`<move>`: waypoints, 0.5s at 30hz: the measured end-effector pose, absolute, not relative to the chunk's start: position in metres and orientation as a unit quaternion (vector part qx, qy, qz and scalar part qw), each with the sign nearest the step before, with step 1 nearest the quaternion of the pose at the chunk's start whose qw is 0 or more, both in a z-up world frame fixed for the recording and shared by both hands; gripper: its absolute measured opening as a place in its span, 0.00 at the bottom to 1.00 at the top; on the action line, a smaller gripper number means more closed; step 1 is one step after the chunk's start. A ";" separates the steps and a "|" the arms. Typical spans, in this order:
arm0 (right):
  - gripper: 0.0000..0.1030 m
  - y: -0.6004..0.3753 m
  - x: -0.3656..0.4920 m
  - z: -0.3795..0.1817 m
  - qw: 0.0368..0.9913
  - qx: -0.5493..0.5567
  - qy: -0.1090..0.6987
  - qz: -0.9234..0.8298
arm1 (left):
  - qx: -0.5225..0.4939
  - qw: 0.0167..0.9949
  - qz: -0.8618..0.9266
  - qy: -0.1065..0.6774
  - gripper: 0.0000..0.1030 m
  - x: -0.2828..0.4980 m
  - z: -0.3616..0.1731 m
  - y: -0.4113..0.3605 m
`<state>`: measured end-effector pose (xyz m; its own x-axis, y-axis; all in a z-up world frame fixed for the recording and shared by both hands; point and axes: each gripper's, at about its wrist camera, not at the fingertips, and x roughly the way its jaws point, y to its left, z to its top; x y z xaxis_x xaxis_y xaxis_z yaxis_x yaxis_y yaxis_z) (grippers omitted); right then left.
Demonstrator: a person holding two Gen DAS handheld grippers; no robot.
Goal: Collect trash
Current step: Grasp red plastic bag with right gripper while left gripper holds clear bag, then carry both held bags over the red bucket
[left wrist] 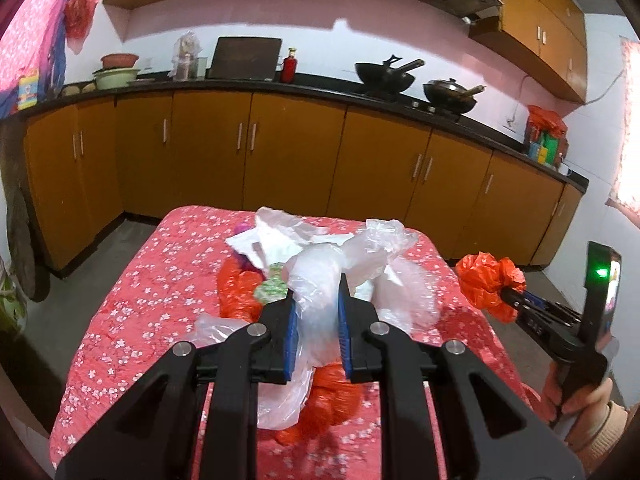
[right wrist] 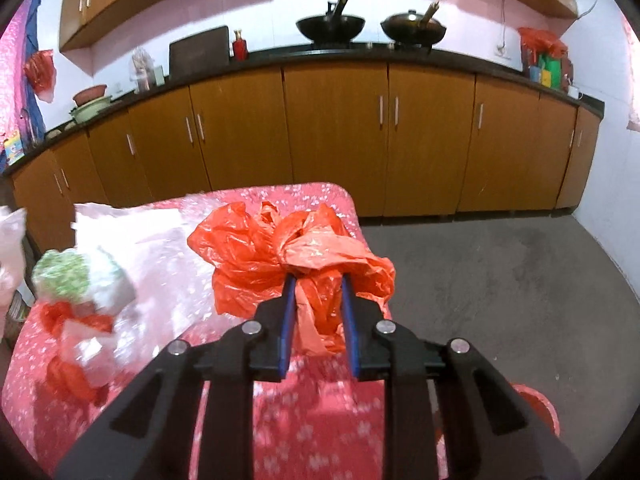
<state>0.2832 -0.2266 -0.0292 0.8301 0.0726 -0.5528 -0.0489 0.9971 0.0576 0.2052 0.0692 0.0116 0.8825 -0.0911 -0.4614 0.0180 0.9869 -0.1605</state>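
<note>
Left gripper [left wrist: 318,292] pinches clear bag [left wrist: 320,280]; right gripper [right wrist: 319,286] clamps orange bag [right wrist: 296,256].

Both views are evenly and fairly brightly lit by diffuse indoor light. Strong glare burns out the curtain [left wrist: 630,128] at the right edge of the left wrist view. Fisheye distortion bows the cabinet row [right wrist: 336,136] and darkens the frame corners into a black vignette. Background detail is sharp. Motion blur smears the floral cloth [right wrist: 304,412] and the white plastic [right wrist: 132,248] at the left in the right wrist view.
</note>
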 end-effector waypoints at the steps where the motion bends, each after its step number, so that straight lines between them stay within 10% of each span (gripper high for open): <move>1: 0.21 -0.229 0.276 -0.026 0.957 0.021 0.286 0.031 | -0.073 0.968 -0.030 0.240 0.16 0.204 0.013 0.065; 15: 0.21 -0.296 0.186 -0.001 0.968 0.012 0.248 -0.025 | -0.039 0.965 -0.072 0.251 0.17 0.193 0.013 -0.011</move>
<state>0.1863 -0.2962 -0.0011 0.8760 -0.0425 -0.4805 0.0547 0.9984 0.0114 0.1929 -0.0110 0.0128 0.8637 -0.1589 -0.4783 0.1202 0.9866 -0.1106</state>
